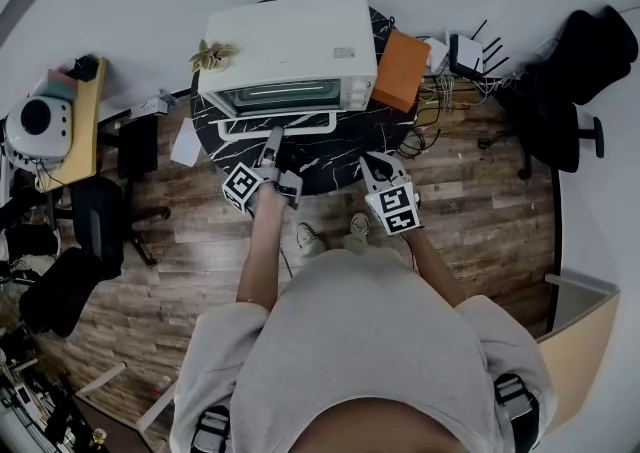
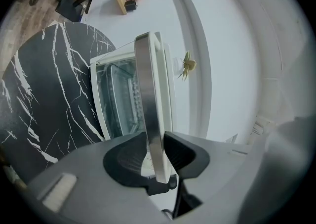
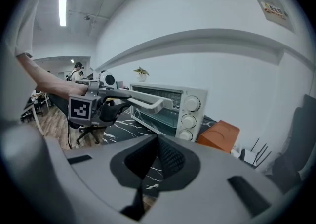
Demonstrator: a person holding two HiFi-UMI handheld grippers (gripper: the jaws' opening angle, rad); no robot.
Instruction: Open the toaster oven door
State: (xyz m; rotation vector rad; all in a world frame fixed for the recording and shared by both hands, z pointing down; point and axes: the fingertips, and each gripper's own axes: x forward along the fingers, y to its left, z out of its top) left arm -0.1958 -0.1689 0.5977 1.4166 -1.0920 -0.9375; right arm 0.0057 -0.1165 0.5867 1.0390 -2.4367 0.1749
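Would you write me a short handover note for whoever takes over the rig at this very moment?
Left gripper: shut on the door handle, pointing level at the oven front.
Right gripper: shut, empty, held off to the right of the toaster oven, touching nothing.
Things: the oven stands on the black marble table, with an orange box beside it.
Done: handle gripped; the door looks tipped partly out at the top.
Left: swing the door down fully, then let go of the handle.
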